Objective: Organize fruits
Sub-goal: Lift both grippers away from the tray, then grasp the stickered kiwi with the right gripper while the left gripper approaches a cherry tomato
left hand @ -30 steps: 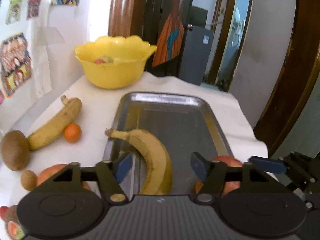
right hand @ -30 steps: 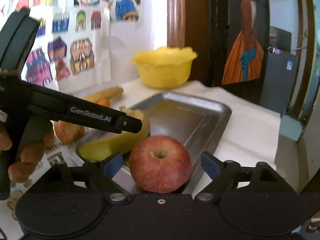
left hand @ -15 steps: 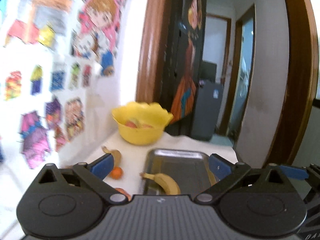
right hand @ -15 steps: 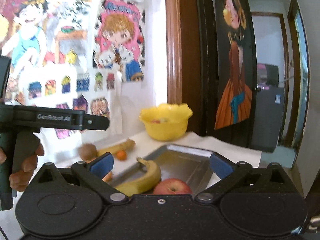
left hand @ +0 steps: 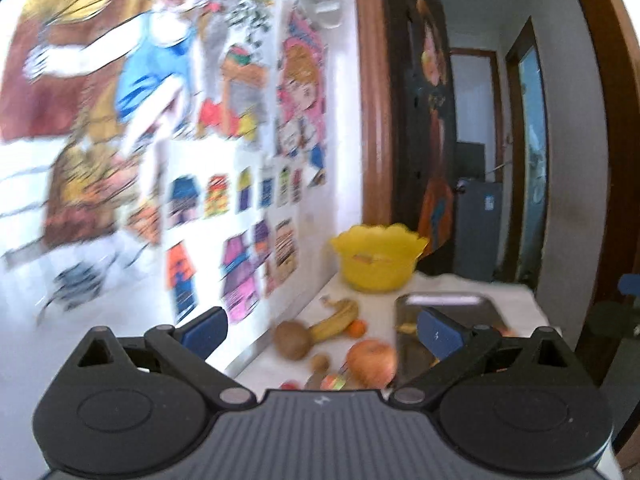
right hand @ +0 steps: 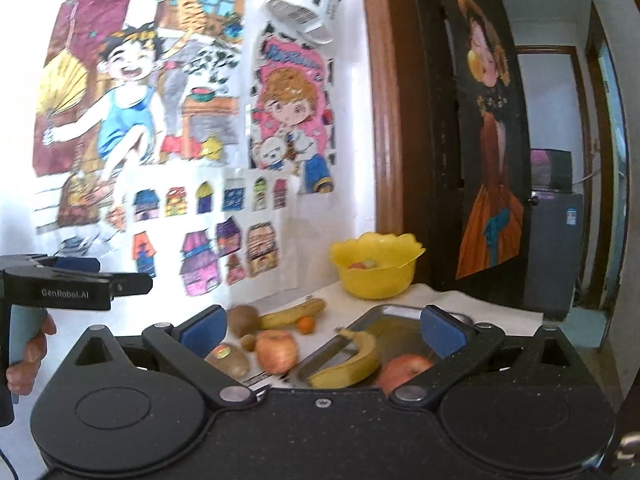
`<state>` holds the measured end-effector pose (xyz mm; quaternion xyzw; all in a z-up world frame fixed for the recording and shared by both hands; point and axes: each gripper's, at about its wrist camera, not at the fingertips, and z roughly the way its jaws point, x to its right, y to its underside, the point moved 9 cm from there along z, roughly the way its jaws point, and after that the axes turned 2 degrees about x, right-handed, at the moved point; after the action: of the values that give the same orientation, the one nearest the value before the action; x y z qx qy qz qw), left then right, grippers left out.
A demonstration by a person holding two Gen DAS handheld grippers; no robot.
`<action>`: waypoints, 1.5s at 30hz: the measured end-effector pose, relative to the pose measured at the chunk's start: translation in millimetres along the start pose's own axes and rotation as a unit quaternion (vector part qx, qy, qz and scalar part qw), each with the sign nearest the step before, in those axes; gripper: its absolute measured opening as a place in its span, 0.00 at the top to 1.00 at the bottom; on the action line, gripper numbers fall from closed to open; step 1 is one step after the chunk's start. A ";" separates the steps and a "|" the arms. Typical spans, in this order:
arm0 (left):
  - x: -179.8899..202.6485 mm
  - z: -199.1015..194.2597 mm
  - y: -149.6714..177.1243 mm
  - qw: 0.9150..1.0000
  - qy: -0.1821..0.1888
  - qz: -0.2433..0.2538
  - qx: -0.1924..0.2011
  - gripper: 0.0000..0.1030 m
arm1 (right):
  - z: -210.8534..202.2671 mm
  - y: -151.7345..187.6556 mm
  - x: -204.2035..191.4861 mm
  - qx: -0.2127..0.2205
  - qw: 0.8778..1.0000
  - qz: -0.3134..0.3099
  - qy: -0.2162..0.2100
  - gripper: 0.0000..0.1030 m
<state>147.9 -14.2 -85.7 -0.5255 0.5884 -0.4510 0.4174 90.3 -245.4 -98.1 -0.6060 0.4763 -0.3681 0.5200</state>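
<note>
A banana point(right hand: 352, 364) and an apple point(right hand: 404, 366) are seen in the tray point(right hand: 384, 314). Both claws, left point(left hand: 322, 330) and right point(right hand: 322, 330), are spread wide, empty; the yellow bowl point(right hand: 376, 276) is seen at twelve o'clock.

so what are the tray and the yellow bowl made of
The tray looks like metal, probably stainless steel: grey, shiny, with bright glare along its rolled rim. The yellow bowl looks like plastic: uniform bright yellow, a smooth sheen, a thin scalloped rim that light seems to glow through.

The left view's wall drawings point(left hand: 120, 120) are smeared with blur, the yellow bowl's point(right hand: 376, 270) contents are too small to identify, and the right claw's body hides part of the tray's apple point(right hand: 404, 368).
</note>
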 end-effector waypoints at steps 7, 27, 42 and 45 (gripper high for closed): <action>-35.2 -16.3 45.9 0.999 -0.015 0.010 -0.043 0.01 | 5.8 29.7 -39.4 -0.050 0.998 0.002 -0.025 0.01; -46.3 5.0 108.1 0.993 0.007 0.027 -0.112 0.01 | 42.5 97.8 -52.1 -0.164 0.986 0.000 0.007 0.01; -41.7 43.4 80.8 0.993 0.036 0.047 -0.107 0.01 | 94.8 -53.6 -69.3 -0.040 0.993 -0.013 -0.112 0.01; -41.9 52.9 85.9 0.991 0.042 0.048 -0.118 0.01 | 124.6 -51.8 -70.9 -0.057 0.989 -0.002 -0.136 0.01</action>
<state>182.3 26.1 -181.2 -0.5232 0.6790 -0.3793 0.3484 198.2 -142.3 -67.2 -0.6797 0.4200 -0.2554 0.5444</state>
